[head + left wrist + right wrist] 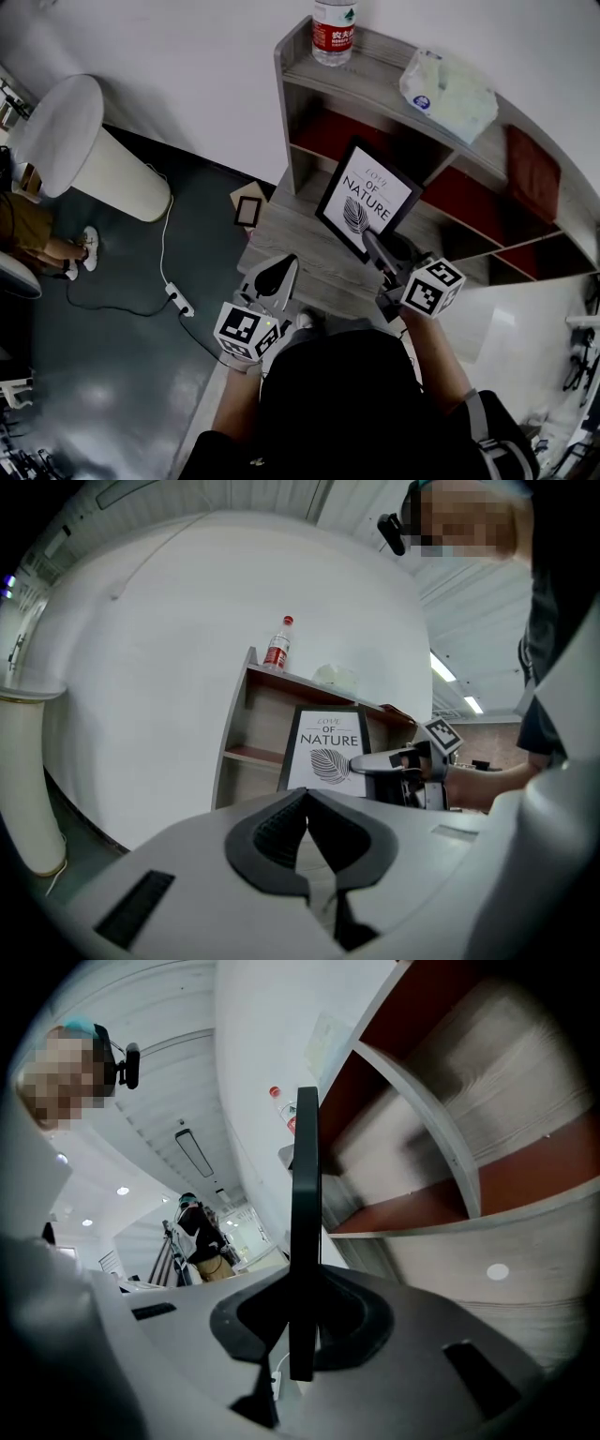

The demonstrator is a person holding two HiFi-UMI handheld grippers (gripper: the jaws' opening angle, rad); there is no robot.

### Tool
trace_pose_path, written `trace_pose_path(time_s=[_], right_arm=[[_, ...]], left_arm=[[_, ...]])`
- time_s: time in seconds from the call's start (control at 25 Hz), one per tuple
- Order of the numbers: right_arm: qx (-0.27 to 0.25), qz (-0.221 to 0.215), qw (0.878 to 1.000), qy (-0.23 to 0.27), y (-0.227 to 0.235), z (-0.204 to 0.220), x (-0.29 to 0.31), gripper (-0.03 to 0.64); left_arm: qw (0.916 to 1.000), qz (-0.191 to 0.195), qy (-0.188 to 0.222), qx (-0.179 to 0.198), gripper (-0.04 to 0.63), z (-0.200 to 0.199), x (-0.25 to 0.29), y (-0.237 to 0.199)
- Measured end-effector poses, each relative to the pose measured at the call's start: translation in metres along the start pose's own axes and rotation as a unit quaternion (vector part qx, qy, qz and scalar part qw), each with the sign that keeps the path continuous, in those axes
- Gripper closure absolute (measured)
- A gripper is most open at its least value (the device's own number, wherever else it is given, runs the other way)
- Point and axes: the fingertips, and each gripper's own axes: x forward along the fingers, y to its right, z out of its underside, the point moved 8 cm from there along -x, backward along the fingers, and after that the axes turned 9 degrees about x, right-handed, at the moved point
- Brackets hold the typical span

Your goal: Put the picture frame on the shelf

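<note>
Jaws of right gripper (305, 1321) pinch thin black rectangular picture frame (305, 1194) edge-on.

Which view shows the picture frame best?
Head view: the picture frame shows nearly its whole face, with the right gripper shut on one edge. Left gripper view shows it front-on, bottom hidden. Right gripper view shows only its thin edge between the jaws.
</note>
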Motion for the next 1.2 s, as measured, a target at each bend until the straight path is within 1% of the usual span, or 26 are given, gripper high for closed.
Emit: trace_pose_path(time_s=[0.16, 0.52, 0.88, 1.2], right_arm=[[-0.002, -0.010, 1.000, -0.012, 0.020, -0.022, 0.025, 0.584], [-0.031, -0.034, 0.999, -0.010, 0.031, -0.058, 0.070, 0.584], [-0.041, -0.046, 0.998, -0.018, 0.043, -0.086, 0.117, 0.583], [-0.031, -0.036, 0.999, 0.000, 0.053, -0.101, 0.136, 0.583]], left_arm=[[1.0000, -0.001, -0.006, -0.006, 0.588, -0.006, 0.031, -0.010], [0.9998, -0.017, 0.000, -0.008, 0.588, -0.016, 0.057, -0.027], [0.9992, -0.038, -0.007, -0.010, 0.588, -0.023, 0.062, -0.045], [0.9984, -0.044, -0.028, -0.021, 0.588, -0.011, 0.055, -0.047]])
